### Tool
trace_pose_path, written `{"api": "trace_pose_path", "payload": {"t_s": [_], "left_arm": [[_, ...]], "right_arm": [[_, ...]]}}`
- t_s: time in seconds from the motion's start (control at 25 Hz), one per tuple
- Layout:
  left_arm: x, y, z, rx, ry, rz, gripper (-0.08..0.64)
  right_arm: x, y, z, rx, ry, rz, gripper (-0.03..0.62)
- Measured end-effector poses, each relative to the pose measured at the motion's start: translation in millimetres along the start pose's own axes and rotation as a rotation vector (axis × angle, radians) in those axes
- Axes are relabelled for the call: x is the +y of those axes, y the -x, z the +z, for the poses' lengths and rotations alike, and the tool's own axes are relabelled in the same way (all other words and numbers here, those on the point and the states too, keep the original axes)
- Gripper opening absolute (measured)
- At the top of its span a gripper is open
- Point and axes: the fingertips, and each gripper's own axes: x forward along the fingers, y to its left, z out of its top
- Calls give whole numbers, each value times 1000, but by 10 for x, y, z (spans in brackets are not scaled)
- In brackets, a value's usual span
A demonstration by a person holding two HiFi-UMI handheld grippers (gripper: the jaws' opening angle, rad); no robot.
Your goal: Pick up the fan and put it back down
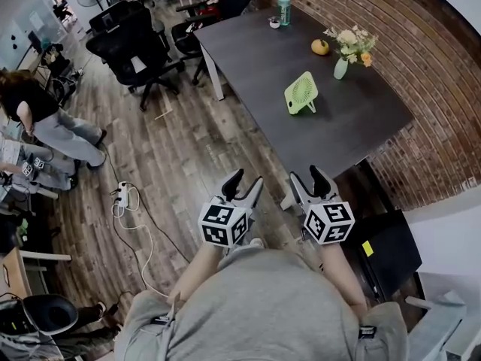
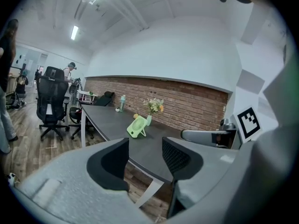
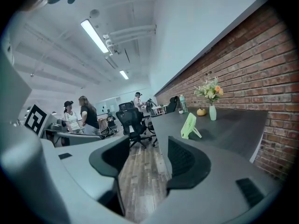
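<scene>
A small light-green fan stands upright on its stand on the dark grey table, well ahead of both grippers. It also shows in the left gripper view as the fan and in the right gripper view as the fan. My left gripper is held in front of the person's body, short of the table's near edge, open and empty. My right gripper is beside it, at the table's near corner, also open with nothing between its jaws.
On the table behind the fan are a vase of flowers, an orange fruit, a green bottle and a small cup. Black office chairs stand left of the table. People are at far left; a power strip and cable lie on the wood floor.
</scene>
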Motion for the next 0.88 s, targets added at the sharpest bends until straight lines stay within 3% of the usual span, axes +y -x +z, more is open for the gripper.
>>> {"api": "trace_pose_path", "payload": {"t_s": [0.4,0.88], "left_arm": [[447,-324,135,6,-1,-22,212],[683,-581,200,18,26,-28,212]], "right_arm": [[-105,-514,130,-9,7,-34,242],[-304,-811,285,2,21,-60,242]]}}
